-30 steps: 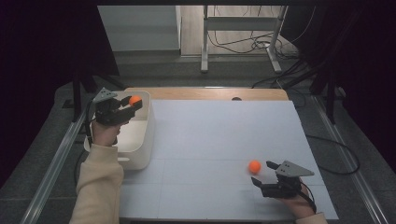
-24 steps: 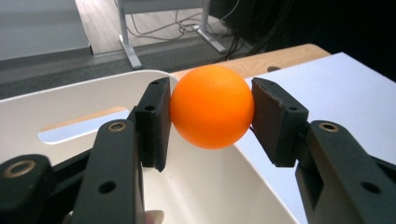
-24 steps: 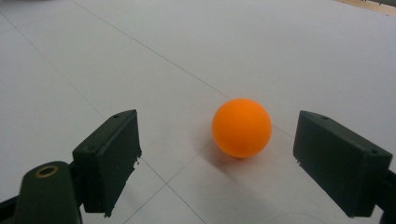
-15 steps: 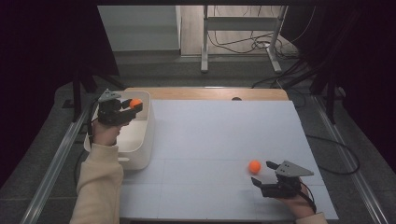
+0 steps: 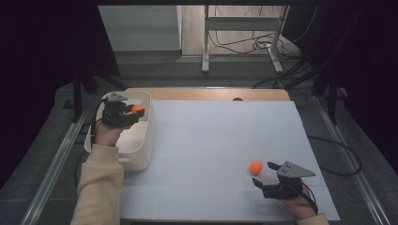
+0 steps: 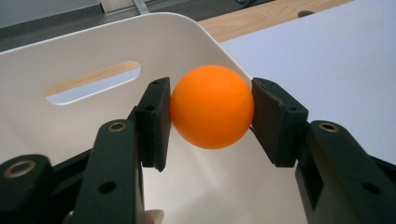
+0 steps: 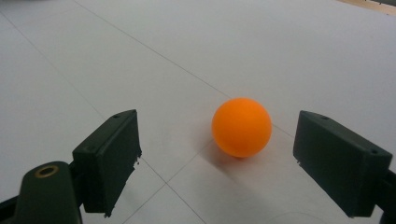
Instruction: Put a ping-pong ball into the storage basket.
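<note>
Dark floor, loose cables and a metal stand frame sit behind our setup, and up front we've got a white table top (image 5: 220, 140) with a strip of bare wood along its far edge. On the left side of it stands a white plastic bin with rounded corners and a slot handle (image 5: 143, 140). Our left gripper (image 5: 133, 111) hangs over the bin's opening, and in the left gripper view (image 6: 211, 116) we can see it clamped tight on a smooth orange ball (image 6: 212, 106), both black pads pressed flat against its sides, with the bin's inner wall and the handle slot right behind it. From the high view that ball (image 5: 137, 108) is up above the bin's inside, near the far right corner, not resting on anything but the jaws. Over on the right near the front edge, our right gripper (image 5: 264, 174) lies low by the table with its jaws spread wide and nothing in them. A second orange ball (image 5: 256, 167) sits on the white surface just beyond the tips. In the right gripper view (image 7: 217, 161) that ball (image 7: 241, 127) lies ahead of the gap, a bit closer to the right-hand pad, touching neither one. A cream sleeve (image 5: 96, 187) covers our left forearm.
</note>
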Motion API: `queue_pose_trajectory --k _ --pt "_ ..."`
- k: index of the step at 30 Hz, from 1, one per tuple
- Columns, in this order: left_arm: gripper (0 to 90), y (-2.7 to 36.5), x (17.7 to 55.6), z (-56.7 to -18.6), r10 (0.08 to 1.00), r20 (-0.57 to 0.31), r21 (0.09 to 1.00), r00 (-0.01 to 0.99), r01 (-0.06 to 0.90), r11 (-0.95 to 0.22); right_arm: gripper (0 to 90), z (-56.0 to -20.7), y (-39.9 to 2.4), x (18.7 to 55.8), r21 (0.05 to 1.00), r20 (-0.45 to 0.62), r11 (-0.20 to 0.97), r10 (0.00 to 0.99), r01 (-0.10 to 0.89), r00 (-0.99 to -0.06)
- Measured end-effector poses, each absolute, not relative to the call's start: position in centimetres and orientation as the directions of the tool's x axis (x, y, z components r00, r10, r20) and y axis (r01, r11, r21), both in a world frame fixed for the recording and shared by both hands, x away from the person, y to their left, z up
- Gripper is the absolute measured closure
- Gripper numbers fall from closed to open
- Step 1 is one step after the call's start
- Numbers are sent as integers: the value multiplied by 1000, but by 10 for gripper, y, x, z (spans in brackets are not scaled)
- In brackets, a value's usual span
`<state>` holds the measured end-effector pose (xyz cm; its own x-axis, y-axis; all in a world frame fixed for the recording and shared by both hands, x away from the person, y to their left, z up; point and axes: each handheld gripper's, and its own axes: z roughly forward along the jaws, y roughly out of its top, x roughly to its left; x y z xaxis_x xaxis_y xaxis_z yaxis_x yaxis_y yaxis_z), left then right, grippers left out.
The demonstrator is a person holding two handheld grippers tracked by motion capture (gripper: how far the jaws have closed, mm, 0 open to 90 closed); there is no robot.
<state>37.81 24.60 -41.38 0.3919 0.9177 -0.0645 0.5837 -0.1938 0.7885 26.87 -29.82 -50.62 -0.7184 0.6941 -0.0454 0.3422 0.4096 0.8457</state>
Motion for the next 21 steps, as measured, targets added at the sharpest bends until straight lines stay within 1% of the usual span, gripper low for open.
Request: queue_pose_trajectory --k 12,13,14,15,16,18,21 --pt "492 249 376 -412 919 -66 800 388 571 -183 155 -506 -298 269 845 -46 410 694 342 -718" --pt "476 250 376 -411 918 -70 806 390 564 -178 155 -506 -298 269 845 -47 410 695 342 -718" --pt "434 250 376 -411 918 -70 806 390 564 -178 155 -506 -298 269 845 -47 410 695 342 -718" --pt "434 251 375 -411 917 -71 817 393 550 -172 155 -506 -298 269 845 -47 411 694 341 -719" --pt "350 251 375 -410 918 -73 825 389 541 -163 155 -506 -298 269 846 -49 411 696 341 -717" --pt "261 252 373 -408 922 -82 839 377 525 -140 155 -506 -299 269 847 -47 407 696 340 -717" --pt "223 253 371 -404 915 -115 861 387 498 -103 155 -506 -298 269 845 -48 412 693 341 -719"
